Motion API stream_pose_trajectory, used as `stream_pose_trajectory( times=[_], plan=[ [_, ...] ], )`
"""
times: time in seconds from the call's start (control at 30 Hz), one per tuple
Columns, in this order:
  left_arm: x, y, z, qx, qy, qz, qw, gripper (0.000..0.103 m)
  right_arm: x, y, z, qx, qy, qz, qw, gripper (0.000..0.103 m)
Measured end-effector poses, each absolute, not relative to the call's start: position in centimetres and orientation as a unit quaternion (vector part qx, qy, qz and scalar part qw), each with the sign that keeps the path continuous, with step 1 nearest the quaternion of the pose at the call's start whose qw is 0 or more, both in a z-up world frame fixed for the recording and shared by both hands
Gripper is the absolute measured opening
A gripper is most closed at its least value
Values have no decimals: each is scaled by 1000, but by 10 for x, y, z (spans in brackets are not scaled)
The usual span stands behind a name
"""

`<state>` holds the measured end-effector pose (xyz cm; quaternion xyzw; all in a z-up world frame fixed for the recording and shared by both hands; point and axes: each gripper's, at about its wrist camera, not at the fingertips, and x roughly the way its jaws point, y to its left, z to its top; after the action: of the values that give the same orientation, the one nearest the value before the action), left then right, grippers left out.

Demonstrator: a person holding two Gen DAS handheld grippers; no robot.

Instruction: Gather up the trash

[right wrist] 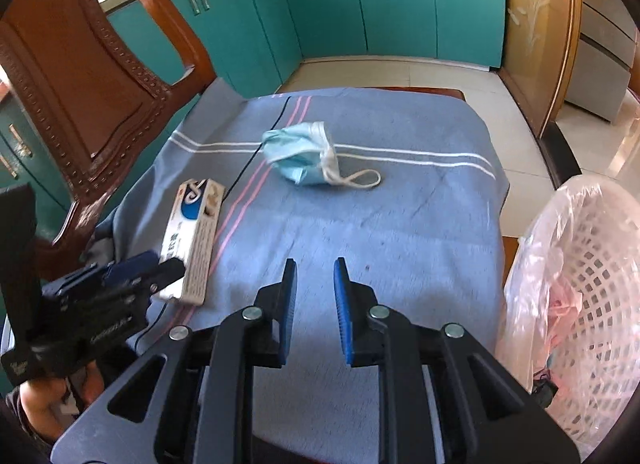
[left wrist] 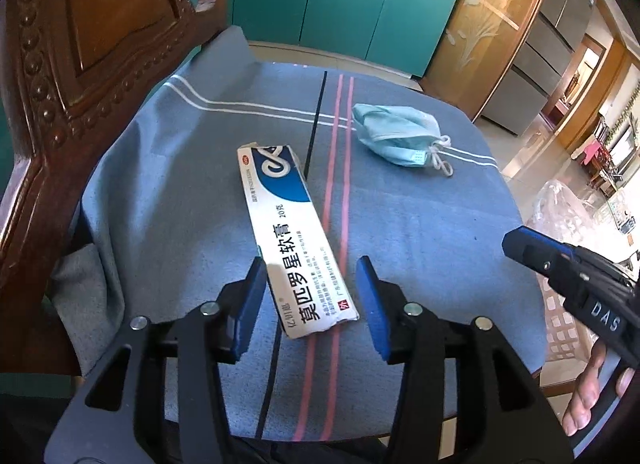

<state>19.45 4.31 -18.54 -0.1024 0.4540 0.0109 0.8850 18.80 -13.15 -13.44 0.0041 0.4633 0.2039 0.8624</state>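
A long white and blue ointment box point(left wrist: 288, 224) lies on the blue-grey cloth point(left wrist: 420, 244) that covers a chair seat. My left gripper point(left wrist: 311, 276) straddles the box's near end. Its left pad is against the box edge, its right pad stands clear, so it is open. A crumpled light blue face mask point(left wrist: 396, 136) with white ear loops lies farther back on the cloth. In the right wrist view the mask point(right wrist: 300, 156) is ahead and the box point(right wrist: 196, 232) is to the left. My right gripper point(right wrist: 316, 276) hovers over bare cloth, jaws narrowly apart and empty.
A white lattice basket lined with a clear plastic bag point(right wrist: 592, 284) stands right of the seat, with some pink scraps inside. The carved wooden chair back point(left wrist: 80, 64) rises on the left. Teal cabinets point(right wrist: 360, 4) line the far wall. A hand point(left wrist: 592, 396) grips the right tool.
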Motion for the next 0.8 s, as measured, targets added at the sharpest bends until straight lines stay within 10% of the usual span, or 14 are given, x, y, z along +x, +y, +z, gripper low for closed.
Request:
stream_pose_trajectory(
  times=[0.3, 0.8],
  plan=[
    [194, 50, -183, -104, 452, 18, 886, 56, 185, -140, -128, 8, 449, 182, 875, 60],
    [195, 50, -182, -100, 450, 23, 887, 68, 184, -147, -126, 5, 447, 165, 879, 68]
  ],
)
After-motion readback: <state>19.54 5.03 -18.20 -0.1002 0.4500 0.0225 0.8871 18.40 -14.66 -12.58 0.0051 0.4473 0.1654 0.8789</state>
